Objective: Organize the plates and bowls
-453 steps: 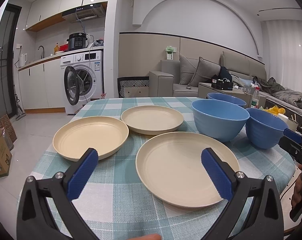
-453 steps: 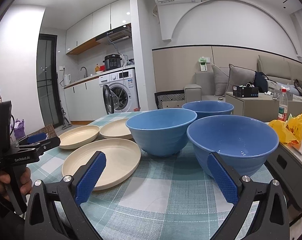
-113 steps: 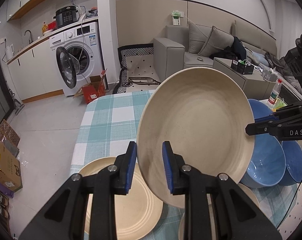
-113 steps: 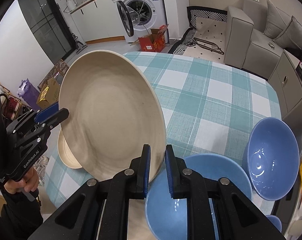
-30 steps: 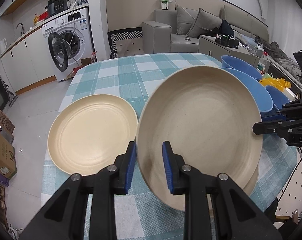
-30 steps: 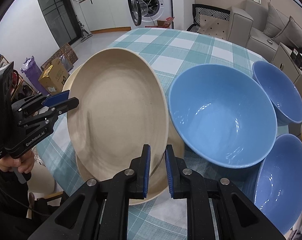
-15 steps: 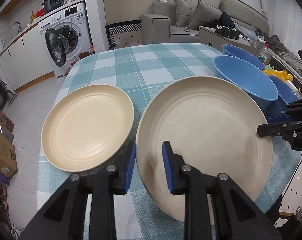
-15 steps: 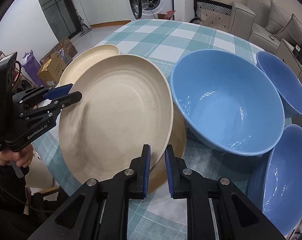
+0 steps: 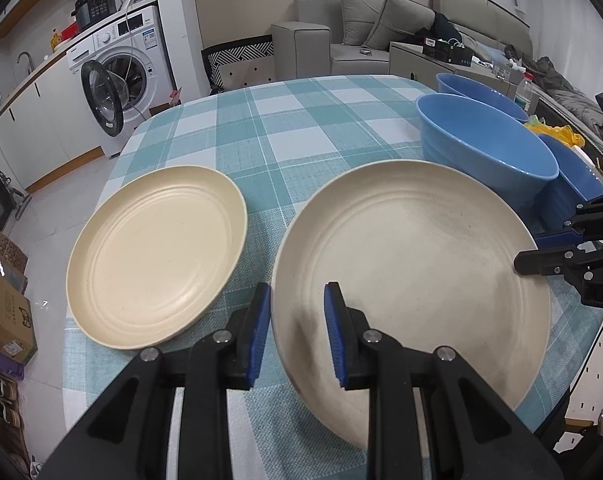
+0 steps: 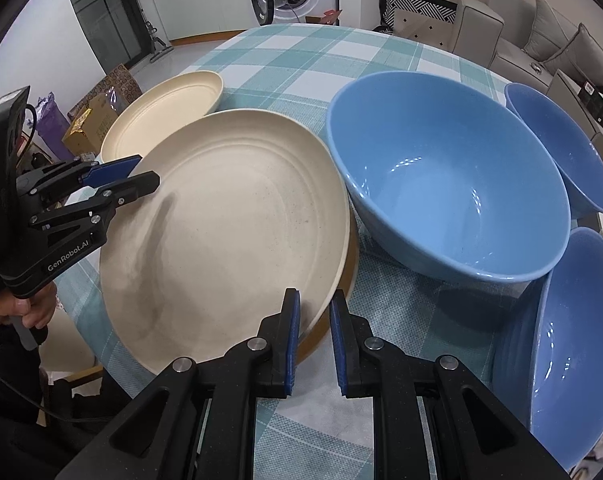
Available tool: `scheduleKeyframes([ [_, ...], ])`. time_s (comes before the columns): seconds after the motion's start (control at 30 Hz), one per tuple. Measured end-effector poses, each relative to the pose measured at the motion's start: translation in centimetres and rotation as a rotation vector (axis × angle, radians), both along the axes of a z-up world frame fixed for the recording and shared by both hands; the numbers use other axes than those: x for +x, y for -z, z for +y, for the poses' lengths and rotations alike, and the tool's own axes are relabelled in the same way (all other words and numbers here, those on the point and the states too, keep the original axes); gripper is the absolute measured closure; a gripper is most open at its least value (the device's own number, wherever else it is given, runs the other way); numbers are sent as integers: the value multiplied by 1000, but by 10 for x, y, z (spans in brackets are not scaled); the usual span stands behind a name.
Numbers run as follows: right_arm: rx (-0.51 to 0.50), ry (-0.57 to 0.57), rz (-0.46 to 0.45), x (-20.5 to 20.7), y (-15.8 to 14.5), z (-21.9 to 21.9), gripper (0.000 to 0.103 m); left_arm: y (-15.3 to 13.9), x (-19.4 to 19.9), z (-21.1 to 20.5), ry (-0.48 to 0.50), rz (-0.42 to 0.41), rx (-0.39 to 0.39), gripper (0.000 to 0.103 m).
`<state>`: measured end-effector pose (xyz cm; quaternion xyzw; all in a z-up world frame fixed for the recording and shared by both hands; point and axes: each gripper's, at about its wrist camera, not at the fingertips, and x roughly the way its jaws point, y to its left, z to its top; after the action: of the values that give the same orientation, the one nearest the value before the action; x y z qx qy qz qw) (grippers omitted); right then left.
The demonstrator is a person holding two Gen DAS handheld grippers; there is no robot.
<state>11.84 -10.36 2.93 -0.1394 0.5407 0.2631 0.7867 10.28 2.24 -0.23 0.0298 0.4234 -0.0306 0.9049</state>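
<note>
Both grippers hold one large cream plate by opposite rims, nearly flat and low over the table. My left gripper is shut on its near-left rim. My right gripper is shut on the opposite rim. Just beneath it lies a second cream plate, of which only the rim shows. A third cream plate lies on the cloth to the left. A large blue bowl stands right beside the held plate.
Two smaller blue bowls stand beyond and beside the large one. The checked teal tablecloth covers the table. A hand grips the left tool. Boxes sit on the floor at the left.
The held plate has tipped from a steep tilt to nearly flat and come down close onto the plate beneath it. Both grippers sank with it and stayed shut.
</note>
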Motion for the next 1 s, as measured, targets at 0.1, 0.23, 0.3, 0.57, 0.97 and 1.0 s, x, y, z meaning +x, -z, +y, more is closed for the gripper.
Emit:
scheduleKeyframes([
  [0.1,-6,3,2,1,2,-1,88,2,1,-2,1,6,5,79],
  [0.23,-18,3,0,2,5,0,88,4,3,-4,0,6,16,79],
  [0.3,-29,2,-4,2,6,2,88,5,4,-6,1,8,19,79],
  [0.57,-54,-1,-19,1,10,6,88,9,4,-8,9,8,44,78],
  [0.97,-97,-6,-23,6,20,9,86,13,3,-14,28,7,71,75],
  [1.0,-97,-6,-24,6,20,9,86,14,2,-14,28,7,73,75],
])
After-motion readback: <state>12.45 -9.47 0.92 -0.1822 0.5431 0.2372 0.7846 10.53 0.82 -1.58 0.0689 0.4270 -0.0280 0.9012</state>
